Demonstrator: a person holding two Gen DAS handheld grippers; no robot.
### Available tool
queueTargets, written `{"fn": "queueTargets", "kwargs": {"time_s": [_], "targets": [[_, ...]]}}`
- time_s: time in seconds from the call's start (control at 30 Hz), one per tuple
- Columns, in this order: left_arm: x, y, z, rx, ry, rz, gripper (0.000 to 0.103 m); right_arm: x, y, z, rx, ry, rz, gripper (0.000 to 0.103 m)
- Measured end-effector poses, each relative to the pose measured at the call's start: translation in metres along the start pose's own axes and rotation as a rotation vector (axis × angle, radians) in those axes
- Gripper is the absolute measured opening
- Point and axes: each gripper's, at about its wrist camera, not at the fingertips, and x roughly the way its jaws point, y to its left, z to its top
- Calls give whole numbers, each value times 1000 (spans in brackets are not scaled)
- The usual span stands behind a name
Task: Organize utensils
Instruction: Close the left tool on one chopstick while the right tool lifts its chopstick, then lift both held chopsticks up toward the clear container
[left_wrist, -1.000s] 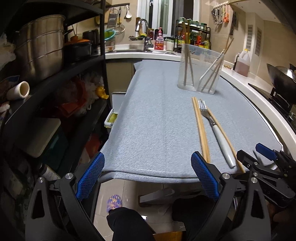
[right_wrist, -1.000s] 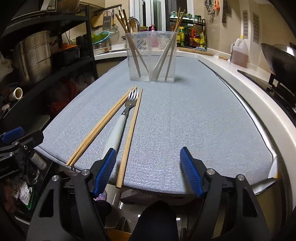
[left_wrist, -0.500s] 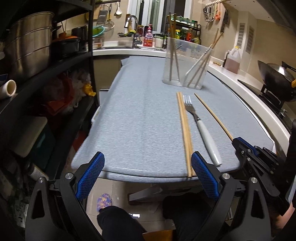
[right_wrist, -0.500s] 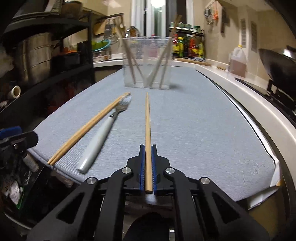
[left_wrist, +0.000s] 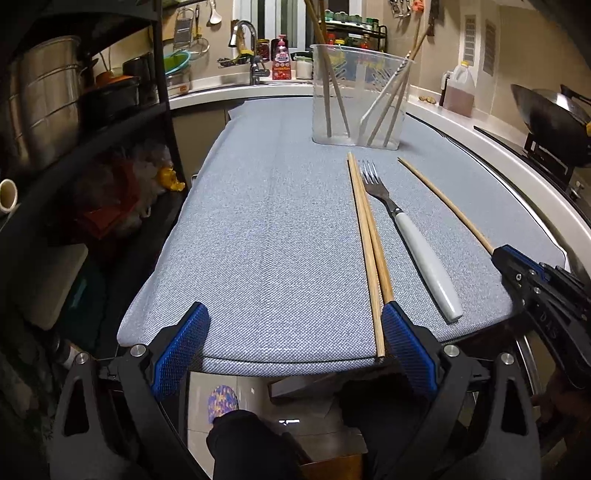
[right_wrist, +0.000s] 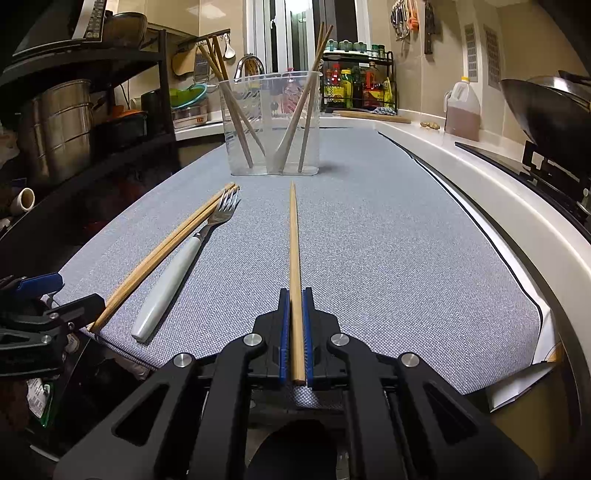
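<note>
Utensils lie before you on a long counter covered by a grey-blue woven cloth (left_wrist: 258, 229), which fills most of both views; to your left stands a dark shelving rack (left_wrist: 159, 110) holding a large steel stockpot (left_wrist: 48, 99), and on the right edge a dark wok (right_wrist: 546, 107) sits on the stove beside a plastic jug of brown liquid (right_wrist: 461, 110).

At the far end of the cloth stands a clear plastic utensil holder (right_wrist: 271, 125); it is upright, and several chopsticks and a pale-handled utensil lean inside it against its walls.

Nearer to you, a pair of wooden chopsticks (left_wrist: 367, 247) lies side by side on the cloth, pointing toward the holder, their near ends reaching the cloth's front edge; just beside them, to their right, lies a fork (left_wrist: 410, 240) with a white handle, tines toward the holder.

Your right gripper (right_wrist: 294, 332) is low at the front edge of the cloth; its jaws are pressed together on the near end of a single wooden chopstick (right_wrist: 293, 240), which runs straight ahead between the blue pads (right_wrist: 283, 332) toward the holder; whether its far tip touches the cloth you cannot tell.

Your left gripper (left_wrist: 291, 339) hovers at the near edge of the cloth with its jaws spread wide and nothing between them; its right blue pad (left_wrist: 408, 354) sits just beside the near ends of the chopstick pair.
</note>
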Motion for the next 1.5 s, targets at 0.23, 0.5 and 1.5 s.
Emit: {"fn": "queueTargets", "kwargs": {"time_s": [0.23,0.5,1.5], "targets": [[3,-5,0,22,-51,-13,90,0,1,-1,-15,-21,0,7],[-2,-17,-15,74,-203,-70,39,0,-2,-4,-9,-51,18,7],[-92,-2,56,47,-423,-184,6,-55,-9,70,62,-164,116,7]]}}
